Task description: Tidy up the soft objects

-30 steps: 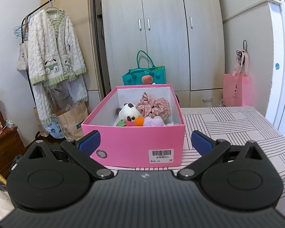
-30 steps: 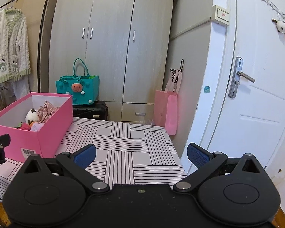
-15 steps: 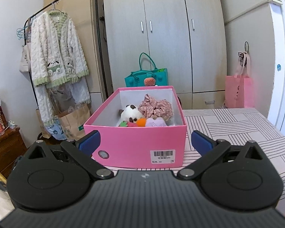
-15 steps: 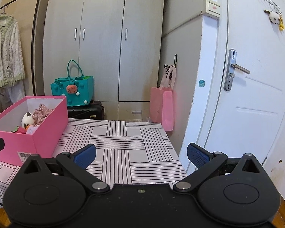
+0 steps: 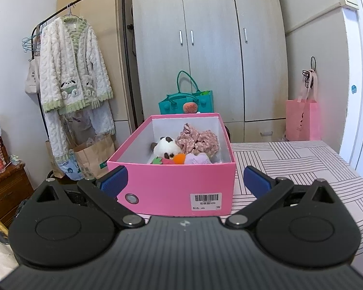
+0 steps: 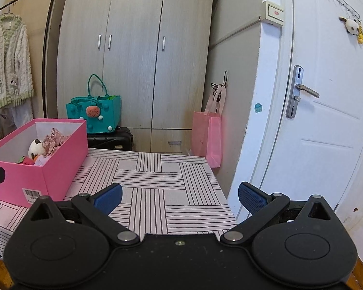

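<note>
A pink box (image 5: 171, 186) stands on the striped tablecloth (image 5: 302, 166). In it lie a panda plush (image 5: 165, 147), a floral fabric scrunchie (image 5: 198, 140), a lilac soft piece (image 5: 197, 158) and a red-and-orange plush (image 5: 174, 159). My left gripper (image 5: 185, 181) is open and empty, just short of the box's near wall. My right gripper (image 6: 179, 197) is open and empty over the bare tablecloth (image 6: 157, 181), to the right of the box (image 6: 36, 166). The panda (image 6: 35, 147) shows there too.
A grey wardrobe (image 5: 205, 48) stands behind the table, with a teal bag (image 5: 186, 104) and a pink bag (image 5: 301, 118) before it. A clothes rack with a white cardigan (image 5: 70, 67) is at the left. A white door (image 6: 326, 120) is at the right.
Both grippers have drifted slightly; the left view has risen a little and looks more into the box. Both stay open and empty.
</note>
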Tool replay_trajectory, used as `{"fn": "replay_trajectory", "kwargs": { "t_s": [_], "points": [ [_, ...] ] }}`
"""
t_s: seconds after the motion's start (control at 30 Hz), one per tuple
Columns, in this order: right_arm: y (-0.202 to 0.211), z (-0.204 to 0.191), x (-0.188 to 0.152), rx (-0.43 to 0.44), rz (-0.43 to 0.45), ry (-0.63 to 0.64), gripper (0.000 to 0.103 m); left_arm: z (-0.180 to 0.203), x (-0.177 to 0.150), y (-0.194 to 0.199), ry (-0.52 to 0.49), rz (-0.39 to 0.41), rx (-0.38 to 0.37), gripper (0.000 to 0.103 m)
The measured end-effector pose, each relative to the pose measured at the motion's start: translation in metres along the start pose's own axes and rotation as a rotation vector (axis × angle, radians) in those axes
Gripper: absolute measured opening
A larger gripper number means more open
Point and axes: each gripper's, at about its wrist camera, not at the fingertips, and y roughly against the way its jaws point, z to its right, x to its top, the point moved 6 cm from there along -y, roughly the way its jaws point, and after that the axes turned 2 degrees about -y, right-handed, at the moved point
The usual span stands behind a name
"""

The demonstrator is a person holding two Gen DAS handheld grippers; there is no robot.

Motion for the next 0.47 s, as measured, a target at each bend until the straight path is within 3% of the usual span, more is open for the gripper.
{"fn": "replay_trajectory", "kwargs": {
  "t_s": [0.47],
  "points": [
    [-0.0019,0.0002,-0.0008,-0.004,-0.006,0.008,0.103,0.0018,-0.0006,0.0022,-0.006,0.002,-0.005,0.103]
  ]
}}
